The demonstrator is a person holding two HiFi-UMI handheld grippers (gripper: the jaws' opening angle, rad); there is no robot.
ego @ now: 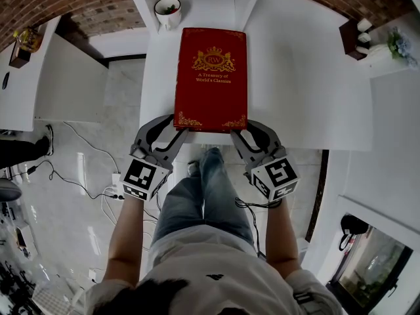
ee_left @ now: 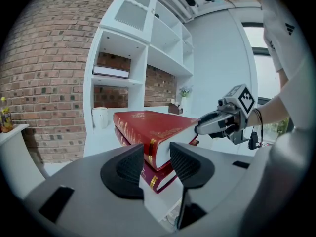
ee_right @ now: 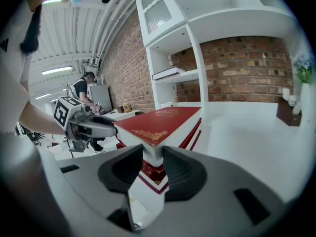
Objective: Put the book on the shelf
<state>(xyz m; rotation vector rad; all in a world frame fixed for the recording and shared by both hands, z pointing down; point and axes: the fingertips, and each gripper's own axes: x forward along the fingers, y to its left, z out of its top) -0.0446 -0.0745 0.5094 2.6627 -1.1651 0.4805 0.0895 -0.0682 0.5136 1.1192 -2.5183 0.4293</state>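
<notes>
**Grippers.** The left gripper and the right gripper meet the near edge of the bench, one at each near corner of the book.
- Left gripper: in the left gripper view, the pads are clenched on the book's near-left corner, one against the spine and the other against the page block.
- Right gripper: in the right gripper view, the pads are clamped on the near-right corner, and both faces touch the book.

**Book.** The book is red with gold ornament and lies cover up. Its long axis runs from the near edge toward the far edge of the bench. The near end stands clear of the glossy white top, which mirrors it in red directly below.

**Far edge.** A white mug stands near the far-left corner of the bench, just beyond the book's far-left corner and apart from it.

**Beyond the bench.** A white shelf unit rises against a brick wall. One of its shelves carries a flat white item; what it is cannot be determined.
</notes>
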